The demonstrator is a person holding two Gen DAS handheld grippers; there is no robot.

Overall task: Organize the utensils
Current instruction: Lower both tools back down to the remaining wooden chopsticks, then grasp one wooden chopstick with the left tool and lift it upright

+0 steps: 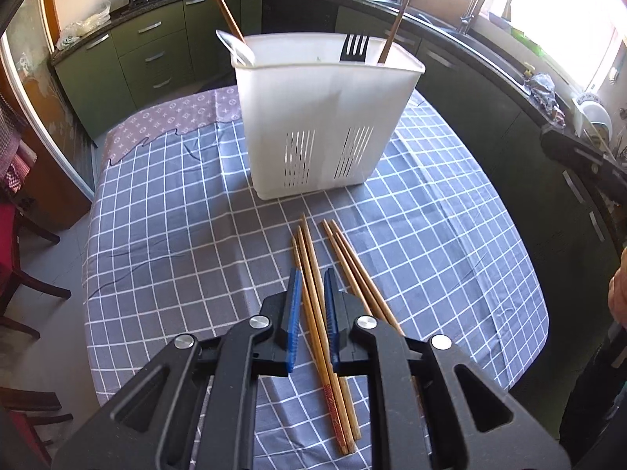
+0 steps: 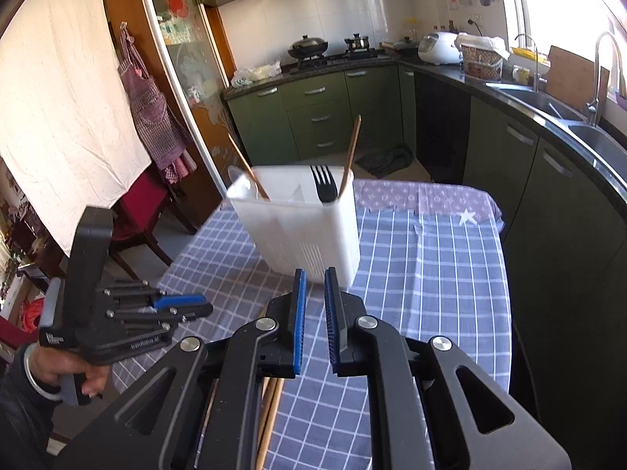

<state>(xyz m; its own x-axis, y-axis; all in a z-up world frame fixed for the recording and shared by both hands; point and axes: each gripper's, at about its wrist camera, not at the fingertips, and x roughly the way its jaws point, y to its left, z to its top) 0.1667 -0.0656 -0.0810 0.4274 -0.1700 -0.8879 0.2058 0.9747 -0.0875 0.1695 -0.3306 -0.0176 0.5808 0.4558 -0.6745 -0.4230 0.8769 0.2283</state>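
Observation:
A white slotted utensil holder (image 1: pixel 325 117) stands on the checked tablecloth (image 1: pixel 176 243). It holds a black fork (image 1: pixel 354 47), a white spoon (image 1: pixel 237 49) and two upright chopsticks (image 1: pixel 229 13). Several wooden chopsticks (image 1: pixel 313 270) lie flat in front of it. My left gripper (image 1: pixel 313 286) is open just above them, its blue pads either side of two chopsticks, not closed on them. My right gripper (image 2: pixel 314 286) is open and empty, held above the table in front of the holder (image 2: pixel 298 219). The left gripper (image 2: pixel 184 305) also shows in the right wrist view, low on the left.
Green kitchen cabinets and a dark counter (image 1: pixel 470 51) curve behind and to the right of the table. A sink and tap (image 2: pixel 599 78) are at right. Red chairs (image 2: pixel 145 203) stand at the table's left side. A purple patterned cloth (image 1: pixel 184 113) covers the far end.

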